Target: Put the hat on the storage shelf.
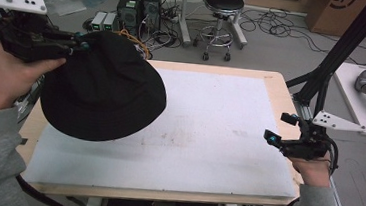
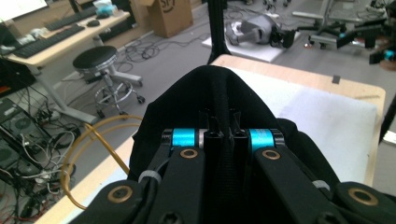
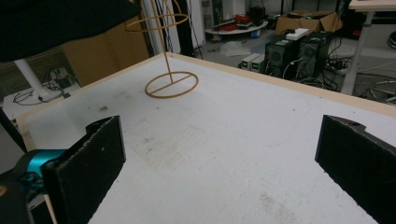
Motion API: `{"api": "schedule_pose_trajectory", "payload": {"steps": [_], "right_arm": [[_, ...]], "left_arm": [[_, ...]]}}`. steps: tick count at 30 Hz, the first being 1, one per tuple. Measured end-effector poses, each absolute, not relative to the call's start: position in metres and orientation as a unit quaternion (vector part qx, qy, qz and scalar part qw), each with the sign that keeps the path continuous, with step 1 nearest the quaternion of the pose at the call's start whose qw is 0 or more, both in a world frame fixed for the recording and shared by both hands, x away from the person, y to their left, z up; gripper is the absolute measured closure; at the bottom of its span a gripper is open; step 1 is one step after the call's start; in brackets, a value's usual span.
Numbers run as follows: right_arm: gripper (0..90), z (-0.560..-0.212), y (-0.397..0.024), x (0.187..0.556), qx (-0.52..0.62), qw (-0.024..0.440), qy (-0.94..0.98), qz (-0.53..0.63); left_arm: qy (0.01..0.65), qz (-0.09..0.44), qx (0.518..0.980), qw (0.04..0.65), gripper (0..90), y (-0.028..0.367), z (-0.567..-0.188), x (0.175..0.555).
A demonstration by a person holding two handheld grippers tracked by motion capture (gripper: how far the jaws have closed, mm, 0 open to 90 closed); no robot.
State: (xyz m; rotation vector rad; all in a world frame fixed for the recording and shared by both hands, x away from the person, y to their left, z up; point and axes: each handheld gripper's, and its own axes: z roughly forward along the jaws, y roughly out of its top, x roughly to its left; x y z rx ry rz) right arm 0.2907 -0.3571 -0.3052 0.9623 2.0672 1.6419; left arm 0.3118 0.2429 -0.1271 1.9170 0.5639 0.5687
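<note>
Black hat (image 1: 103,88) hangs in the air over the table's (image 1: 218,136) left-rear part, brim pinched by the left gripper (image 1: 80,45) — jaws pressed together on the fabric. Right gripper (image 1: 281,136) sits spread wide and empty near the right edge. A wire stand (image 3: 170,70) waits at the far-left corner. Likely step: carrying the hat — next move calls for lowering it centred onto the stand's top ring.

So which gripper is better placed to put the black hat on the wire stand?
Left, probably. The left gripper already clamps the black hat and holds it above the yellow wire stand. The right gripper is open and empty at the table's far right edge.
</note>
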Motion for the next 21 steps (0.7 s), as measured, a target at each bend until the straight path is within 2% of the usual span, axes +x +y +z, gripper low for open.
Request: {"api": "schedule_pose_trajectory", "payload": {"steps": [9,21], "right_arm": [[1.2,-0.305,-0.357,0.292,0.338,0.159,0.724,0.580],[1.2,-0.302,-0.357,0.290,0.335,0.158,0.721,0.585]], "left_arm": [[0.239,0.260,0.779,0.518,88.2,0.251,-0.108,0.326],[0.253,0.273,0.770,0.518,88.2,0.254,-0.095,0.367]]}}
